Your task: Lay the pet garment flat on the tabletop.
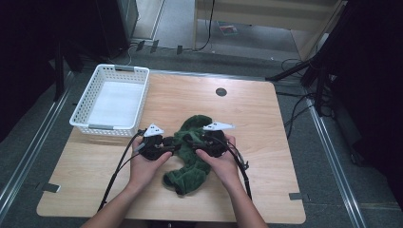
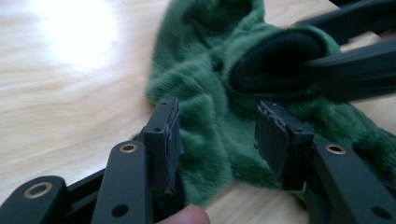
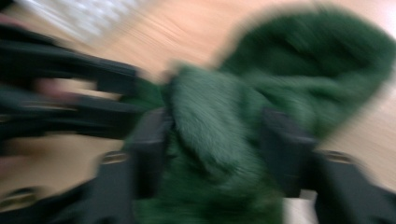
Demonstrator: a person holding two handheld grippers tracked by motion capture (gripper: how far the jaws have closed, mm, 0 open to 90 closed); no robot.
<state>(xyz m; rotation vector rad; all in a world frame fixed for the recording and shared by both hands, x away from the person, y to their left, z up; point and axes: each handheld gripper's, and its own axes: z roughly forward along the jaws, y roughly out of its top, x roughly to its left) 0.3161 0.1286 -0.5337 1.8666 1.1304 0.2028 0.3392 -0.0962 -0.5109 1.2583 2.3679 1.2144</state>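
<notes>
While empty, white basket (image 1: 112,100) flanks green garment (image 1: 190,152).

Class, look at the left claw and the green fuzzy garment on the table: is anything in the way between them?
Nothing visible. The left claw stands open with the green garment directly between its jaws; bare table lies beside it.

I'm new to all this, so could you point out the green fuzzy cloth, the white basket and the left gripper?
Cloth (image 1: 192,164), high view, on its lower fuzzy fold.
Basket (image 1: 88,127), high view, on its near rim.
Left gripper (image 2: 218,135), left gripper view, midway between its jaws' tips.
</notes>
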